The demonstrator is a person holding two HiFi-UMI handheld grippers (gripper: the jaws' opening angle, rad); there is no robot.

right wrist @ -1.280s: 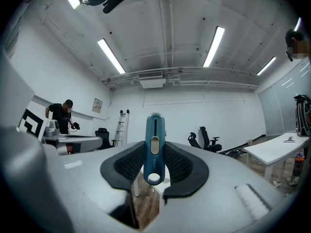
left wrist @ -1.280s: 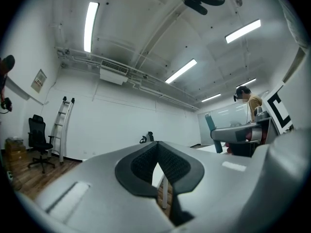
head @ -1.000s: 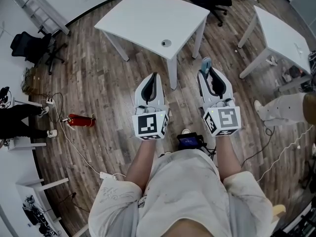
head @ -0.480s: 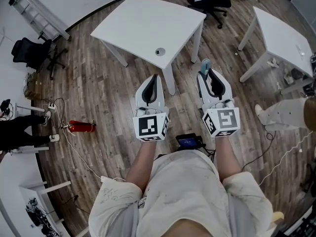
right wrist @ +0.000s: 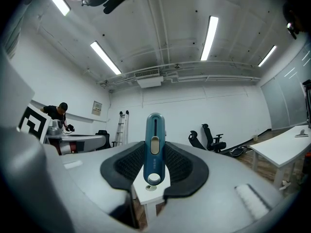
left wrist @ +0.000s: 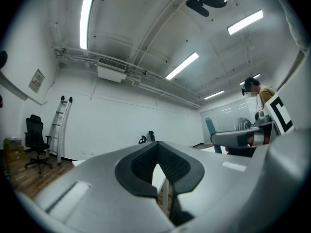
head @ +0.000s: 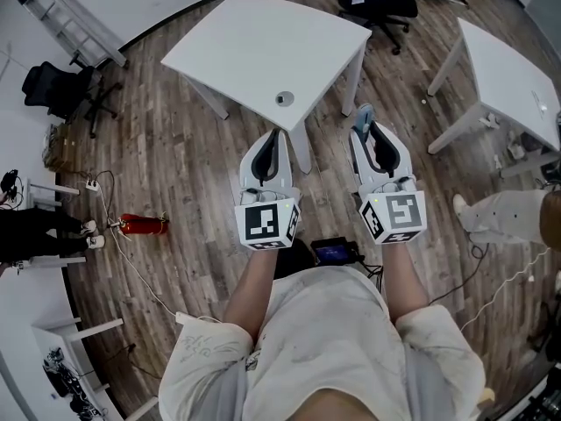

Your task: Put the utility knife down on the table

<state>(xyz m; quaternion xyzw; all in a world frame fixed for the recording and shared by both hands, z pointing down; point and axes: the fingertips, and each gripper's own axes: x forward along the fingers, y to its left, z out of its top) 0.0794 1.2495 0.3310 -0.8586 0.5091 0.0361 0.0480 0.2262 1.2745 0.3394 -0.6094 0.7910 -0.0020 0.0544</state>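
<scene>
Just short of the worktop (head: pixel 254 46), my right gripper (right wrist: pixel 154 148) has its jaws clamped on the knife (right wrist: pixel 154 130); my left gripper (left wrist: pixel 158 149) (empty) has its jaws closed.

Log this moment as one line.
stage: utility knife not yet placed | right hand-held gripper: shut on utility knife | left hand-held gripper: shut, empty | white table: ahead of both

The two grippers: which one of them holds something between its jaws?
The right gripper: a teal utility knife is clamped between its pads and sticks out past them. The left gripper is shut with nothing in it.
</scene>
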